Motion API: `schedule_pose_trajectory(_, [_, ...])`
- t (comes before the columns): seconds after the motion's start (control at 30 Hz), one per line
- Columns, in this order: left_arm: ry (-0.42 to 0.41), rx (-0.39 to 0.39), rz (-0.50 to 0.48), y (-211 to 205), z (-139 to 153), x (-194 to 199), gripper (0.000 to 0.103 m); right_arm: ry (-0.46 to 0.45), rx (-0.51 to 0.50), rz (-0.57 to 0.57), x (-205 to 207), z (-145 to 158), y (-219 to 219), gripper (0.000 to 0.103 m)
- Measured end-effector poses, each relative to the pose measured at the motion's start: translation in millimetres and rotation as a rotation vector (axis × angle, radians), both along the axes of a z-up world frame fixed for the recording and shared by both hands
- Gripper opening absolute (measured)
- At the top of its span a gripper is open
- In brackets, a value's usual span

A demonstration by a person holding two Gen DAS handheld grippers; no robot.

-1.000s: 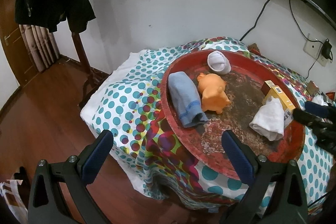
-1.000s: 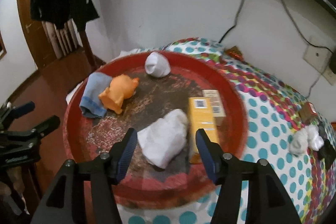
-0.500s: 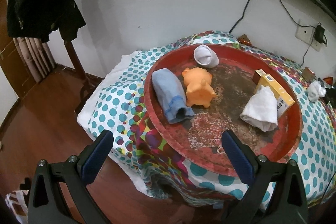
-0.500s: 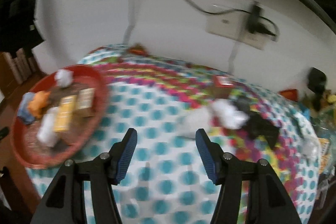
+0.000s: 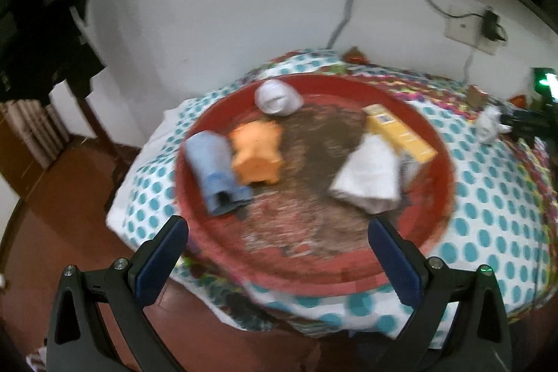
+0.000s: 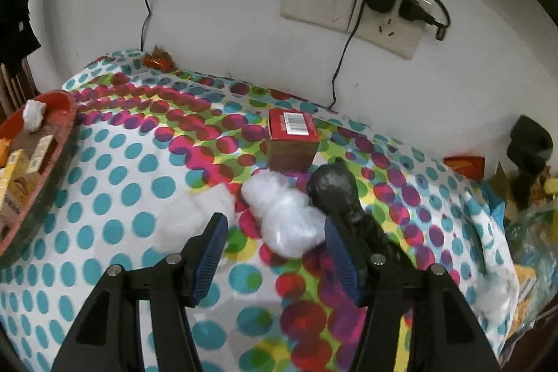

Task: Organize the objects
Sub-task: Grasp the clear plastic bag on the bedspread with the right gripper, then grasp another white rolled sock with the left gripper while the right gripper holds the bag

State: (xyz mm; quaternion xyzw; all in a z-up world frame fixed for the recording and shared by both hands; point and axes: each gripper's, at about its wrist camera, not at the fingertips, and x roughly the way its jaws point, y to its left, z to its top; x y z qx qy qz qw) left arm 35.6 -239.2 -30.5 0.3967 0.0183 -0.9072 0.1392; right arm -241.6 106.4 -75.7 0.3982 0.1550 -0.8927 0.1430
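now my right gripper (image 6: 275, 255) is spread wide and holds nothing; it points at the white wad (image 6: 282, 215) on the cloth (image 6: 115, 162), which lies beside the black thing (image 6: 334, 190), so i think i will take it next. my left gripper (image 5: 275, 264) is also spread and empty, above the near rim of the red tray (image 5: 443, 197), where the sorted things already sit.

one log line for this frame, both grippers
left gripper: jaws open, empty, over red tray | right gripper: jaws open, empty, near white wad
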Motion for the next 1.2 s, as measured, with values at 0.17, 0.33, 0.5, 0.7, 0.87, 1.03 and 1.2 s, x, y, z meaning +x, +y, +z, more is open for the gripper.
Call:
schedule_pose_trajectory(0.17, [0.003,-0.019,-0.100,35,13,-23,0.103,-0.029,0.040,0.013,-21,-17,0,0.060])
schedule_pose_trajectory(0.33, [-0.004,-0.042,-0.217,75,26,-55,0.103,-0.043,0.019,0.015,-28,-30,6,0.059])
schedule_pose_trajectory(0.5, [0.009,-0.072,-0.320,124,36,-90,0.103,-0.047,-0.050,0.000,-21,-36,14,0.034])
schedule_pose_trajectory(0.7, [-0.010,-0.044,-0.399,175,24,-125,0.103,-0.038,-0.133,-0.007,2,-27,35,0.033])
schedule_pose_trajectory(0.87, [-0.004,-0.066,-0.458,211,13,-150,0.103,-0.010,-0.131,-0.023,34,-22,55,0.033])
schedule_pose_trajectory(1.03, [-0.059,0.009,-0.533,241,-11,-188,0.103,-0.002,-0.148,-0.065,66,-21,74,0.033])
schedule_pose_trajectory(1.2, [-0.078,0.053,-0.525,259,-27,-222,0.103,-0.002,-0.172,-0.098,81,-23,86,0.033])
